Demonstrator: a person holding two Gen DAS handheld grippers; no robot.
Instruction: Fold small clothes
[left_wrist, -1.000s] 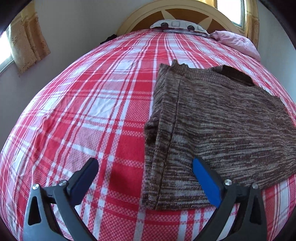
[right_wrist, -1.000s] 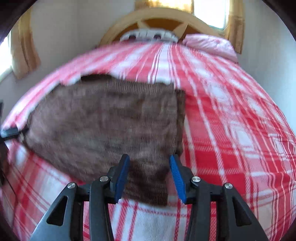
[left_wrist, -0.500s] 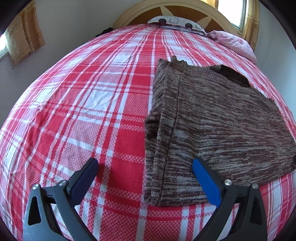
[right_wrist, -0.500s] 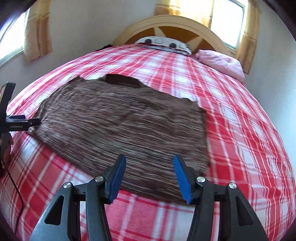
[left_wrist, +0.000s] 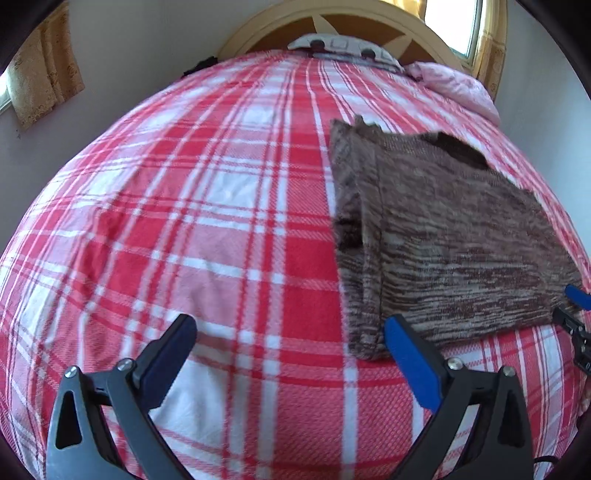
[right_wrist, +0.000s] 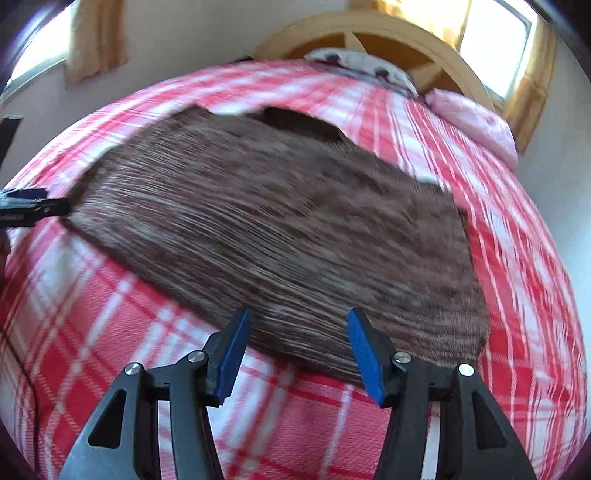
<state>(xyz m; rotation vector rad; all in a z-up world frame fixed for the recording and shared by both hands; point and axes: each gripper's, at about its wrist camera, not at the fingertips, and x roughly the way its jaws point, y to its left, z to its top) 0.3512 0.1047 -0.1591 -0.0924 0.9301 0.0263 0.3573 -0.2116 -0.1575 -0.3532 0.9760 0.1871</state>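
Just now you slid both grippers off the sweater (right_wrist: 280, 229): left gripper (left_wrist: 290, 354) gaped empty at its 9 o'clock, right gripper (right_wrist: 295, 347) released; next fold awaited.

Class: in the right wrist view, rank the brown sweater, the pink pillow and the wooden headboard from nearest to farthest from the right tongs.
1. Brown sweater, just ahead of the right tongs.
2. Pink pillow, far right.
3. Wooden headboard, at the bed's far end.
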